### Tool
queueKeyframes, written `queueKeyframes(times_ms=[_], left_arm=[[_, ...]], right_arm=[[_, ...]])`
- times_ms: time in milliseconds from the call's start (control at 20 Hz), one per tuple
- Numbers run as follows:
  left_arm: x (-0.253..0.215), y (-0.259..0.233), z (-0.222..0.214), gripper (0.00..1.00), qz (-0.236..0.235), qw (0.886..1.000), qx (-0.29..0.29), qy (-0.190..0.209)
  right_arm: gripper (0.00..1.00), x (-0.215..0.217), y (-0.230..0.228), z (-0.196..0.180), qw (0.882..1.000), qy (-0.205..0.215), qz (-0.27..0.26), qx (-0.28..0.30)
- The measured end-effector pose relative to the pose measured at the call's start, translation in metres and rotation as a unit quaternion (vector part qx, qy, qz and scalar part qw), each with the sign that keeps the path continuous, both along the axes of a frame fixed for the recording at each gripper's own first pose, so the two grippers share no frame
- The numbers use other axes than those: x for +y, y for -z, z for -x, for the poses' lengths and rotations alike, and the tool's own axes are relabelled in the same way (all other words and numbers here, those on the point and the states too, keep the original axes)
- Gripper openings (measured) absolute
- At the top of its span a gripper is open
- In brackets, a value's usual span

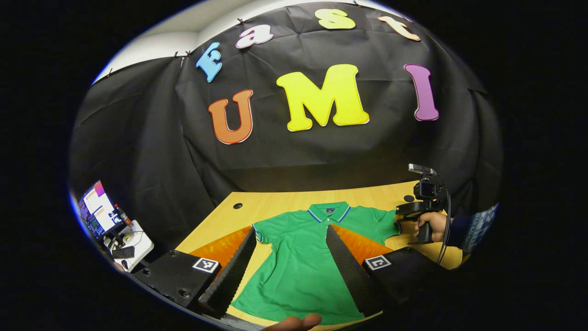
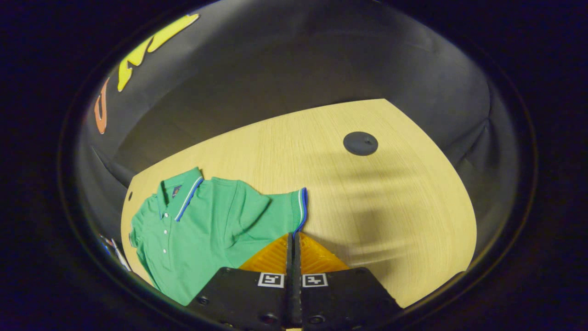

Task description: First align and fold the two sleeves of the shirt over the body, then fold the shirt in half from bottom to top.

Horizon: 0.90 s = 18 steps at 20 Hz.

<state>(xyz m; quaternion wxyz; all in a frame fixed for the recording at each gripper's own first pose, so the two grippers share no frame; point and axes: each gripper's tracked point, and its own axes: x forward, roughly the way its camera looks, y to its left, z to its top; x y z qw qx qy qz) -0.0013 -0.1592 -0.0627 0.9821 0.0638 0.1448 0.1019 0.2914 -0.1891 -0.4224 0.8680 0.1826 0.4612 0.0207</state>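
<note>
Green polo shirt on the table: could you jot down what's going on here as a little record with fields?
item: green polo shirt, lying flat, front up, buttons showing
collar: blue-striped, toward the far wall
surface: wooden table
sleeves: both spread out, not yet folded
left hand-held gripper: open, above the shirt body
right hand-held gripper: fingers together at the striped cuff of one sleeve; a grip on the cloth can't be confirmed
task stage: start, no fold made
</note>
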Motion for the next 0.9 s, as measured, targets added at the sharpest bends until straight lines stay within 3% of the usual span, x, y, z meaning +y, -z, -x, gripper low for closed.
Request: queueKeyframes(times_ms=[250,550,900], left_arm=[[0.004,0.005,-0.004,0.99,0.020,1.000,-0.003,0.012],[0.034,0.004,-0.002,0.99,0.038,0.999,-0.015,0.013],[0.089,0.020,0.014,0.99,0.045,0.999,0.002,-0.009]], right_arm=[[0.00,0.016,-0.039,-0.005,0.999,-0.022,0.006,-0.042],[0.00,0.073,-0.079,0.000,0.995,-0.065,0.018,-0.077],[0.00,0.133,-0.069,0.003,0.993,-0.087,0.042,-0.071]])
